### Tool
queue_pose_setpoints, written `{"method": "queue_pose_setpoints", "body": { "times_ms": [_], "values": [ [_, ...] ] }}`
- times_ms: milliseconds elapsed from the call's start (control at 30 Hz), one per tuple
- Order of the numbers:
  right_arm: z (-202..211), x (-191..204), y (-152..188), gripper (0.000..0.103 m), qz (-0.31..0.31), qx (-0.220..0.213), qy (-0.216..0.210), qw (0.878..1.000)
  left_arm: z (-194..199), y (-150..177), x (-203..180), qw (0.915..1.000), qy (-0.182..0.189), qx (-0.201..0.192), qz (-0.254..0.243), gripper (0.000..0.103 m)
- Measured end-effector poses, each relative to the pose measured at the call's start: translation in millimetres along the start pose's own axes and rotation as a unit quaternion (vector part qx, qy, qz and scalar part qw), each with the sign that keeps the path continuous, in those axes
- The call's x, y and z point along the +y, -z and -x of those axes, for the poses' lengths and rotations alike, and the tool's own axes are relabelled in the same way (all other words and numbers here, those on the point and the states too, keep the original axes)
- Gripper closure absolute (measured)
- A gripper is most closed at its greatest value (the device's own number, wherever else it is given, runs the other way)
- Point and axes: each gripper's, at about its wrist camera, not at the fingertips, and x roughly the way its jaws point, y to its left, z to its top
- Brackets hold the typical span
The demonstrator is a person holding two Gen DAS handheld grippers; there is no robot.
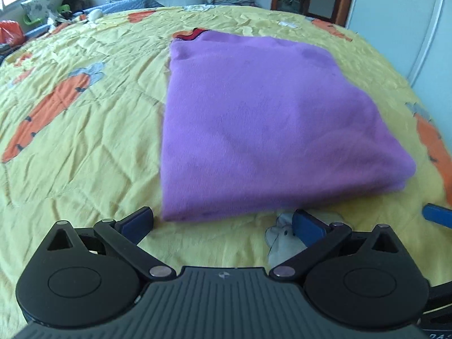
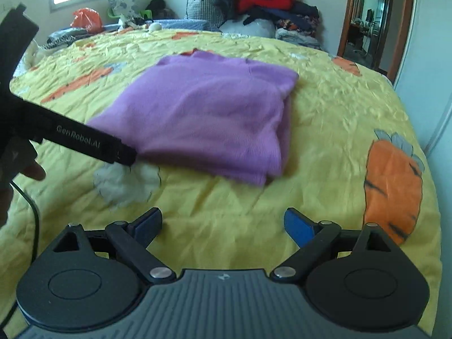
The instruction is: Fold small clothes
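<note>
A purple garment (image 1: 260, 124) lies folded into a rectangle on the yellow carrot-print bedspread (image 1: 84, 141), with a bit of red trim at its far corner. My left gripper (image 1: 223, 221) hovers just short of its near edge, open, nothing between its blue pads. In the right wrist view the same purple garment (image 2: 209, 113) lies ahead and slightly left. My right gripper (image 2: 223, 223) stands open over bare bedspread (image 2: 325, 130), a short way from the fold. The left gripper's black body (image 2: 84, 141) reaches in from the left, its tip beside the garment's near left corner.
A pile of clothes and bags (image 2: 262, 2) stands at the far end of the bed. An orange plastic bag (image 2: 86, 19) and a pillow sit by the window. A doorway (image 2: 367, 19) opens at the far right. A person's hand (image 2: 31, 169) holds the left gripper.
</note>
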Motion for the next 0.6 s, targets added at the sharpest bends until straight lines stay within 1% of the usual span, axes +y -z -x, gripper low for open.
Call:
{"method": "queue_pose_setpoints", "body": {
  "times_ms": [133,267,433,500,600],
  "values": [
    [0,-3,-3,0.003,-0.018,0.001,0.011,1.000,6,7,2,0.9998,-0.009,-0.005,0.019,0.000],
    [-4,-4,-3,0.002,-0.038,0.011,0.010,0.999,11,14,2,0.9995,-0.017,-0.003,0.027,0.000],
    [-4,-6,-5,0.001,-0.074,0.013,0.019,0.997,19,26,4,0.9989,-0.026,-0.012,0.036,0.000],
    [-6,-3,-6,0.000,-0.076,0.017,0.022,0.997,22,30,4,0.9988,-0.028,-0.015,0.038,0.000],
    [-10,5,-7,0.000,-0.058,0.020,0.037,0.997,25,35,4,0.9985,-0.030,-0.021,0.040,0.000]
  ]
}}
